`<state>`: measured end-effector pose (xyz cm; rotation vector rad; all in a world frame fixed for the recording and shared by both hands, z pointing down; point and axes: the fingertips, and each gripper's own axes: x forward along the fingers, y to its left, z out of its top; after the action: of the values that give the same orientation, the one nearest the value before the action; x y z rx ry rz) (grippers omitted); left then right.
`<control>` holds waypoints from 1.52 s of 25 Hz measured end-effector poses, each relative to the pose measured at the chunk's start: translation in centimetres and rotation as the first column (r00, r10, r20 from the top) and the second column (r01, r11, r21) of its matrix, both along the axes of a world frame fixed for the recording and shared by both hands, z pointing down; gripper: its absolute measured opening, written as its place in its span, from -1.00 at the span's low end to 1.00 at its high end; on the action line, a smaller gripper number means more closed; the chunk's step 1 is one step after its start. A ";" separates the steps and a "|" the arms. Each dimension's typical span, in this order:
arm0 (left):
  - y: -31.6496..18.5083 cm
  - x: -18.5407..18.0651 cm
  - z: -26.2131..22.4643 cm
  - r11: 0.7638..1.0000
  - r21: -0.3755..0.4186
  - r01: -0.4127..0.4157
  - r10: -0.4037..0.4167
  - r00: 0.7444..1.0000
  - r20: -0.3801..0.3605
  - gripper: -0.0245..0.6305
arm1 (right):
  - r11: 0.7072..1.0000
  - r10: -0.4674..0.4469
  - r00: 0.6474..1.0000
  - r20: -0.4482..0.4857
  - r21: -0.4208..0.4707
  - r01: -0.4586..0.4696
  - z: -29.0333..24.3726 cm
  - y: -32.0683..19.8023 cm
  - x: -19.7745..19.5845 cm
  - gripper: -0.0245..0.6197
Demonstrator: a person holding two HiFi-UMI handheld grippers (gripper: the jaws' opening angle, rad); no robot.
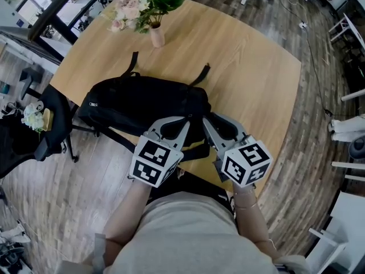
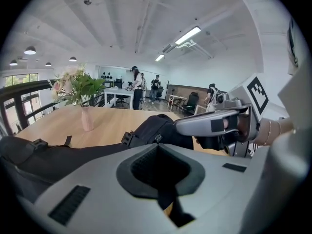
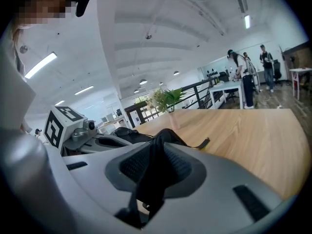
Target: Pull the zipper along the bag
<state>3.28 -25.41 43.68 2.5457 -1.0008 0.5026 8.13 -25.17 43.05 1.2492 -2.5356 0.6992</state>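
Right gripper clamps the black fabric backpack; left gripper, closed just beside, must next draw the zipper away.

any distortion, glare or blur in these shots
Head view: wide-angle, the table edge bows; the black backpack shows little detail. Left gripper view: fisheye with dark corners, the ceiling strip light is blown out. Right gripper view: same fisheye, dark corners too.
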 end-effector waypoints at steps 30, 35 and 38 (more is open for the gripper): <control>-1.6 -10.2 0.1 0.980 -0.035 0.196 -0.196 0.980 0.024 -0.86 | 0.993 0.120 0.993 -0.001 -0.023 -0.120 0.1 -0.7 3.2 -0.65; -1.6 -12.6 0.3 0.970 -0.026 0.243 -0.242 0.970 0.030 -0.86 | 0.993 0.121 0.992 -0.020 -0.010 -0.121 0.0 -0.8 3.0 -0.65; -1.7 -13.5 0.2 0.963 -0.015 0.268 -0.267 0.963 0.036 -0.86 | 0.992 0.126 0.992 -0.026 -0.006 -0.126 0.0 -0.8 3.0 -0.64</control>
<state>-10.27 -27.10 43.83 2.3410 -1.3207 0.4757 11.16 -25.97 43.01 1.4165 -2.4482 0.7134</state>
